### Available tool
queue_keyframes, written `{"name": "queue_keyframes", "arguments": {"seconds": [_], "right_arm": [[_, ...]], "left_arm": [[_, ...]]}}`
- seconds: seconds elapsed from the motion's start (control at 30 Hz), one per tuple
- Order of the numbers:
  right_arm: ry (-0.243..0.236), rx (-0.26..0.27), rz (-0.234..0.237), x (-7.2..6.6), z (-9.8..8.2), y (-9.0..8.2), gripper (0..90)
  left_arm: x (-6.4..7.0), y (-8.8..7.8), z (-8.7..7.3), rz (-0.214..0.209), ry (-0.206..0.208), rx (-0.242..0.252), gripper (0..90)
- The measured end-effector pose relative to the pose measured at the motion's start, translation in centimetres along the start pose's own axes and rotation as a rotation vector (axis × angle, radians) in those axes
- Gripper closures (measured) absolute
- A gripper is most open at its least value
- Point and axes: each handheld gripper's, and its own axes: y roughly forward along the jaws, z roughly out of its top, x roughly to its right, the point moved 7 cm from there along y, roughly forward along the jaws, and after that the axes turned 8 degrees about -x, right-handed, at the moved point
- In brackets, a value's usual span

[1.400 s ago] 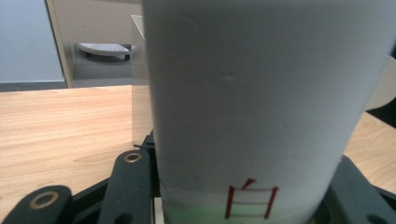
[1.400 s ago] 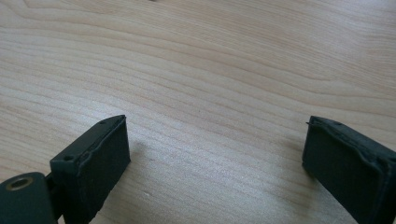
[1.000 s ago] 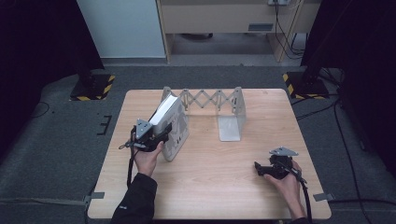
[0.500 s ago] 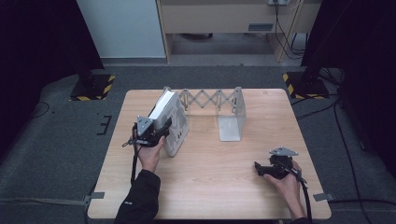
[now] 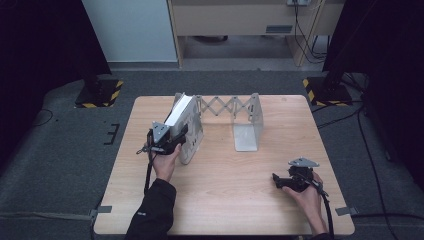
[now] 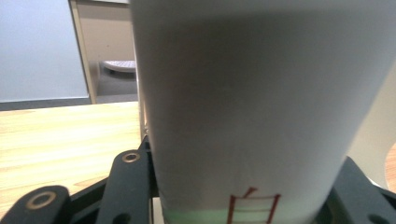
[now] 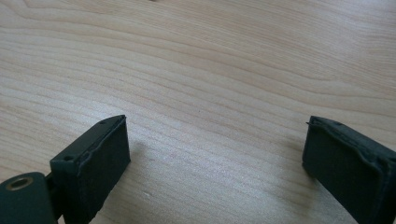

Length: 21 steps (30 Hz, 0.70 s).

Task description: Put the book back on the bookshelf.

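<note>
A thick white book (image 5: 180, 110) stands tilted at the left end of a metal expanding book rack (image 5: 226, 106), beside the rack's left end plate (image 5: 194, 137). My left gripper (image 5: 181, 135) is shut on the book's near edge. In the left gripper view the white book (image 6: 252, 102), with a red printed character low on it, sits between the two black jaws of the left gripper (image 6: 243, 198). My right gripper (image 5: 276, 180) rests low over the table's right front part, and the right gripper (image 7: 215, 154) is open with bare wood between its pads.
The rack's right end plate (image 5: 248, 129) stands upright near the table's middle back. The wooden table (image 5: 235, 200) ends close behind the rack. Dark floor, striped stand feet (image 5: 100, 95) and a cabinet lie beyond.
My left gripper and the book have edged slightly away from the person, toward the rack. The right gripper has stayed where it was.
</note>
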Motion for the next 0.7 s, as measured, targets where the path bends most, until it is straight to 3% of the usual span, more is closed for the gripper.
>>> {"name": "queue_keyframes", "arguments": {"seconds": [0.13,0.23,0.43,0.5,0.63,0.7], "right_arm": [[0.000,0.001,-0.002,0.0,0.0,0.0,7.7],[0.001,0.000,-0.001,0.0,0.0,0.0,7.7],[0.000,0.001,-0.002,0.0,0.0,0.0,7.7],[0.000,0.002,-0.002,0.0,0.0,0.0,7.7],[0.001,0.000,-0.002,0.0,0.0,0.0,7.7],[0.001,-0.001,0.000,0.0,0.0,0.0,7.7]], "left_arm": [[0.4,-0.2,-0.6,-0.034,-0.015,-0.006,47.6],[0.8,-0.5,-1.2,-0.033,-0.003,-0.063,46.2],[0.9,-0.9,-2.7,-0.032,-0.026,-0.062,46.3],[0.9,-0.9,-2.8,-0.025,-0.019,-0.058,47.8],[1.1,-1.0,-2.7,0.031,0.040,-0.051,50.9],[1.0,-1.0,-2.7,0.046,0.038,-0.049,51.5]]}}
